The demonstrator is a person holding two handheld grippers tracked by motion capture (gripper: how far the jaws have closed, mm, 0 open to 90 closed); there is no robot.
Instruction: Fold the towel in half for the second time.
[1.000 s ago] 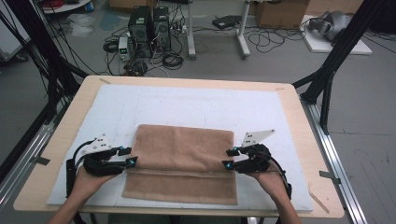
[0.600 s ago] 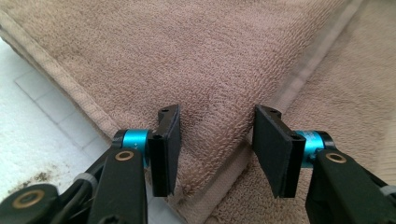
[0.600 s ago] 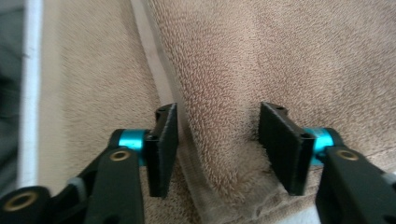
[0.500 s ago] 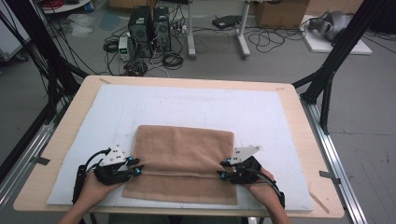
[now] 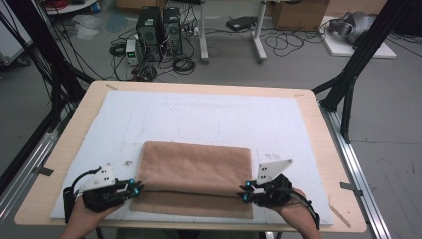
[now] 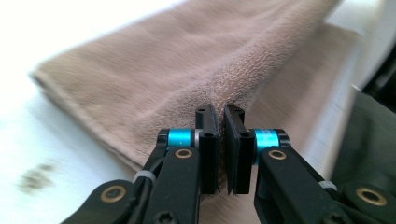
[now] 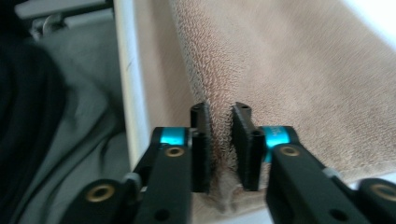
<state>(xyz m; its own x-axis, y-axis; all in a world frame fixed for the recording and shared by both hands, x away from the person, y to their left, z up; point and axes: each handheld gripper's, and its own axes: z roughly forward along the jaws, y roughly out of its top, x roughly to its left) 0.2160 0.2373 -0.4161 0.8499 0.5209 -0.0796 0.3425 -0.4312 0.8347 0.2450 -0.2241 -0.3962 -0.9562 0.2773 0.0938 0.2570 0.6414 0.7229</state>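
A brown towel [image 5: 196, 169] lies folded on the white mat [image 5: 209, 119], near the table's front edge. My left gripper [image 5: 135, 188] is at the towel's left side. In the left gripper view its pads [image 6: 208, 135] pinch a ridge of towel [image 6: 163, 60], and the gripper [image 6: 219, 112] is shut on it, its jaws having just been closing. My right gripper [image 5: 244, 191] is at the towel's right side. In the right gripper view a fold of towel [image 7: 303, 70] sits pressed between the pads [image 7: 243, 140]. That gripper [image 7: 219, 109] has just eased its jaws a little wider around the fold.
The mat covers a wooden table [image 5: 323, 149] with its front edge just below my hands. Black frame legs [image 5: 348, 84] stand at the right and left corners. Computers and cables [image 5: 159, 35] lie on the floor beyond. A dark smudge [image 6: 35, 177] marks the mat.
Both grippers have moved toward the table's front edge and closed on the towel's upper layer. The fold line between them has come nearer with them.
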